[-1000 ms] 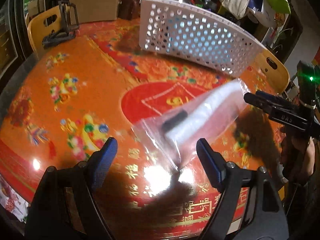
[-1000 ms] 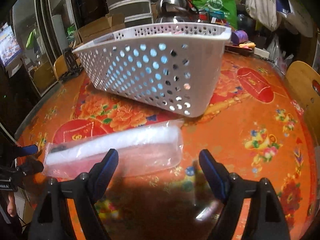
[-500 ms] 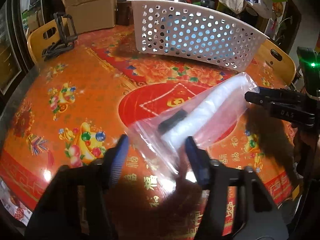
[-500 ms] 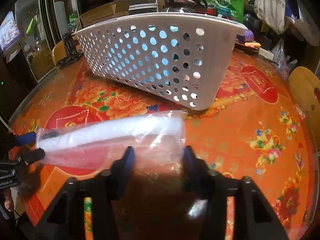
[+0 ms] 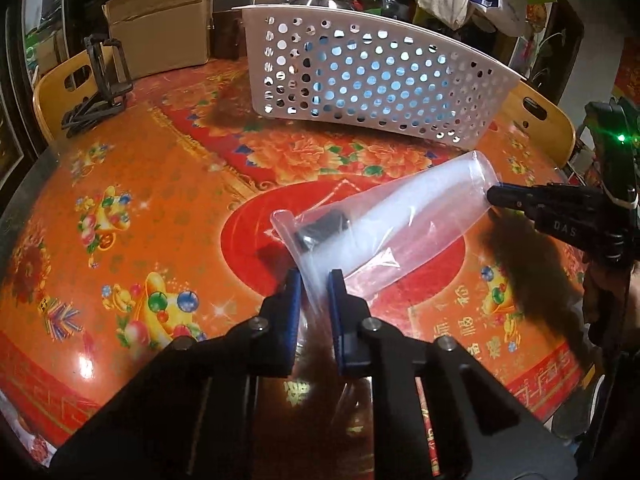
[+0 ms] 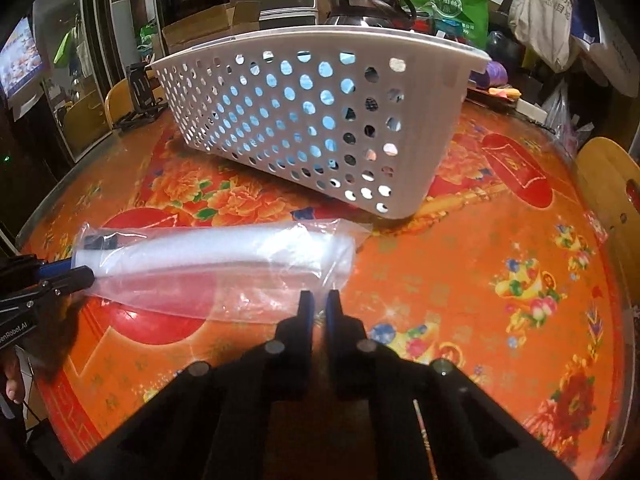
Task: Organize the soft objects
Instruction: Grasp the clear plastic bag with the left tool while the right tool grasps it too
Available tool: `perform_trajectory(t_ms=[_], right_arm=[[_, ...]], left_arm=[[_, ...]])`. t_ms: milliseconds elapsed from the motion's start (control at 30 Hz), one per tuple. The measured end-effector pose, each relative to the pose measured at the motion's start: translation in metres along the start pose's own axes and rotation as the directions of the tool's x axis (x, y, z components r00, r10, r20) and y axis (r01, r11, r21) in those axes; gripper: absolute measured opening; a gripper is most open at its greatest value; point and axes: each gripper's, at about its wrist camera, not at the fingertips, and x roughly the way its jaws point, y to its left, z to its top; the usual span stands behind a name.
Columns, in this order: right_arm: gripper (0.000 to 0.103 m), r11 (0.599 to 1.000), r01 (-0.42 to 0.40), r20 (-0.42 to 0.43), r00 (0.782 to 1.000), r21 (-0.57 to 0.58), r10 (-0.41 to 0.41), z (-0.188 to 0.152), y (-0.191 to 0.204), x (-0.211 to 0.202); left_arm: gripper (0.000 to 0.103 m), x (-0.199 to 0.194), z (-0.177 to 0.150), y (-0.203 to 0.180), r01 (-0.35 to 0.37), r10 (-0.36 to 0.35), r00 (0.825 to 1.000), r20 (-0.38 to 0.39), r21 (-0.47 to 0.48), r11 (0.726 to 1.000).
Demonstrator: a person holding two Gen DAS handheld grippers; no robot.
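A clear plastic bag (image 5: 384, 232) holding a white roll and a small black piece is held between both grippers above the red-orange table. My left gripper (image 5: 314, 280) is shut on one end of the bag. My right gripper (image 6: 318, 300) is shut on the other end of the bag (image 6: 224, 264). The right gripper also shows in the left wrist view (image 5: 496, 196), and the left gripper shows in the right wrist view (image 6: 84, 274). A white perforated basket (image 6: 320, 128) stands behind the bag; it also shows in the left wrist view (image 5: 372, 80).
A black phone stand (image 5: 104, 84) sits at the far left of the table (image 5: 140, 200). Cardboard boxes (image 5: 160, 28), a kettle (image 6: 360, 0) and bags crowd the back. Wooden chair backs (image 6: 608, 184) flank the table.
Both grippers closed from wide open onto the two ends of the bag. The bag has lifted slightly off the table and stretched between them.
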Motion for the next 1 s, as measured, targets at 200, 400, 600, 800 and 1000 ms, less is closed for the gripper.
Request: perform_trajectory(t_ms=[200,400,600,800,1000], right_arm=[[0.005,1.000,0.006,-0.001,1.000,-0.006,-0.006,0.000,0.000,0.000],[0.004,1.000,0.013,-0.001,1.000,-0.015,-0.013,0.000,0.002,0.001],[0.002,1.000,0.012,-0.001,1.000,-0.017,-0.012,0.000,0.003,0.001],[0.002,1.000,0.006,0.000,1.000,-0.013,-0.006,0.001,0.002,0.000],[0.001,1.000,0.002,0.027,1.000,-0.012,-0.002,0.001,0.001,-0.004]], left_arm=[[0.012,0.000,-0.001,0.000,0.006,-0.006,1.000,0.001,0.000,1.000],[0.011,-0.001,-0.002,0.001,0.019,-0.019,1.000,0.002,-0.003,1.000],[0.009,-0.005,-0.003,-0.002,0.023,-0.023,1.000,0.012,0.003,1.000],[0.008,-0.007,-0.003,-0.003,0.027,-0.027,0.999,0.017,0.001,1.000],[0.008,-0.010,-0.003,-0.003,0.033,-0.033,0.999,0.030,0.005,0.999]])
